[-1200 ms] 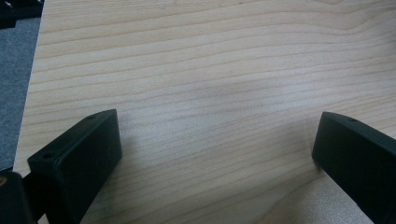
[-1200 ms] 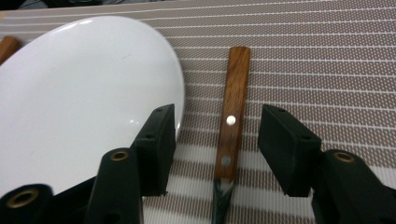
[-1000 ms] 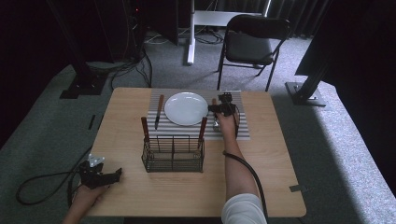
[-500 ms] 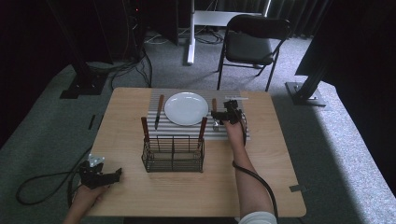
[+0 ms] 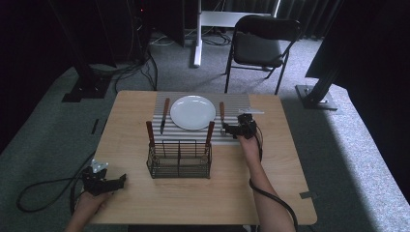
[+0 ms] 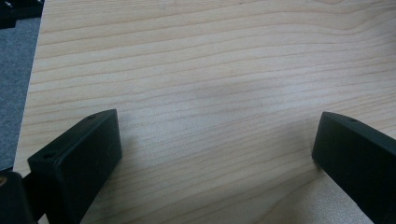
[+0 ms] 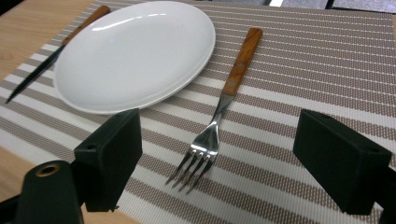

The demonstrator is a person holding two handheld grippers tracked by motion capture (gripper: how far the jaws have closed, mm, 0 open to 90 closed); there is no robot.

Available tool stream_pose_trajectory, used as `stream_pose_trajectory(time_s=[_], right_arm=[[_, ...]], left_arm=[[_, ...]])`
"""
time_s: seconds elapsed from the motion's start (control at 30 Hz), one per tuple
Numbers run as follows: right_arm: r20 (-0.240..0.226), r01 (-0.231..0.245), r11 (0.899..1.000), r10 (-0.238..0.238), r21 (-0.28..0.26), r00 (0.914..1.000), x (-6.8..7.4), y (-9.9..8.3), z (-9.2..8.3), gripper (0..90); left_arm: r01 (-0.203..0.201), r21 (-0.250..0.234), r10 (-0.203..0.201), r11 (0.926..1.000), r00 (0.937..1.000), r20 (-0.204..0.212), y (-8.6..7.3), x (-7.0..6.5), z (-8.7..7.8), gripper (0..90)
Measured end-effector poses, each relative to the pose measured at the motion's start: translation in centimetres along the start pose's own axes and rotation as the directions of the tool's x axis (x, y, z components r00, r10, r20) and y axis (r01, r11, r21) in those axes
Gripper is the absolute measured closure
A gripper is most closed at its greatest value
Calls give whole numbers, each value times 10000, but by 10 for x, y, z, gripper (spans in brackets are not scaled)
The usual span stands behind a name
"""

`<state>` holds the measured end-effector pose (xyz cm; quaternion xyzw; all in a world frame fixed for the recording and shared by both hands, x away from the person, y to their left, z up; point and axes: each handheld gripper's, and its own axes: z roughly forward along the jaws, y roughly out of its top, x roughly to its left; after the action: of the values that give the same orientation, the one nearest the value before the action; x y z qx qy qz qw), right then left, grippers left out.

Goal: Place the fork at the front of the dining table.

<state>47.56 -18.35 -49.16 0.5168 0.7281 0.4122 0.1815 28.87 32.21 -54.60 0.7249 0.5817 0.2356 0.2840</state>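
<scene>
Two claws: right claw [image 7: 219,154] spread wide, empty; left claw [image 6: 210,158] wide, idle on bench [image 5: 290,159].
Fork [image 7: 219,121]: on placemat [image 7: 303,70], 3 o'clock of plate [image 7: 135,51].
Knife [image 5: 164,114]: 9 o'clock.
Left: two handles in basket [image 5: 179,159].

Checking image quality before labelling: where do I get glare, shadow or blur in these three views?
High view: dim, dark surround, table evenly lit. Right gripper view: plate shows soft white highlights, fork tines glint, the open claw's near jaws a little soft. Left gripper view: a faint shadow across the wood between the open jaws, grain sharp.
</scene>
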Motion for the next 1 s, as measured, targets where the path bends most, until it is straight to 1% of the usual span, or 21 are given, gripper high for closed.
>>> stream_pose_trajectory(time_s=[0.03,0.1,0.23,0.3,0.37,0.5,0.57,0.7,0.77,0.87,1.0], right_arm=[[-46,-47,10000,46,-49,10000,1,-2,-2,151],[-67,11,9999,-12,-108,10000,2,-6,-5,151],[-139,211,9997,-213,-147,9997,5,-13,-12,151],[-159,156,9997,-159,-206,9997,5,-17,-16,151],[-159,273,9993,-277,-239,9995,6,-21,-21,151],[-182,248,9991,-254,-338,9995,6,-31,-29,151],[-211,258,9993,-264,-285,9994,6,-37,-33,151],[-216,470,9989,-472,-84,9987,7,-50,-41,153],[-255,495,9987,-497,-84,9984,7,-57,-46,152],[-116,610,9981,-610,-57,9981,5,-65,-53,152],[-133,444,9990,-445,-53,9989,-1,-76,-62,152]], left_arm=[[1,-4,-1,10000,10000,1,0,0,0,12],[-6,0,6,10000,10000,1,0,0,0,12],[0,-1,0,10000,10000,-1,0,0,0,12],[-1,-3,1,10000,10000,1,0,0,0,12],[0,-3,0,10000,10000,1,0,0,0,12],[0,-4,0,10000,10000,1,0,0,0,12],[0,-5,0,10000,10000,1,0,0,0,12],[-2,4,2,10000,10000,-6,0,0,0,12],[0,-2,0,10000,10000,0,0,0,0,12],[0,-1,0,10000,10000,2,0,0,0,12],[2,-2,-2,10000,10000,0,0,0,0,12]])
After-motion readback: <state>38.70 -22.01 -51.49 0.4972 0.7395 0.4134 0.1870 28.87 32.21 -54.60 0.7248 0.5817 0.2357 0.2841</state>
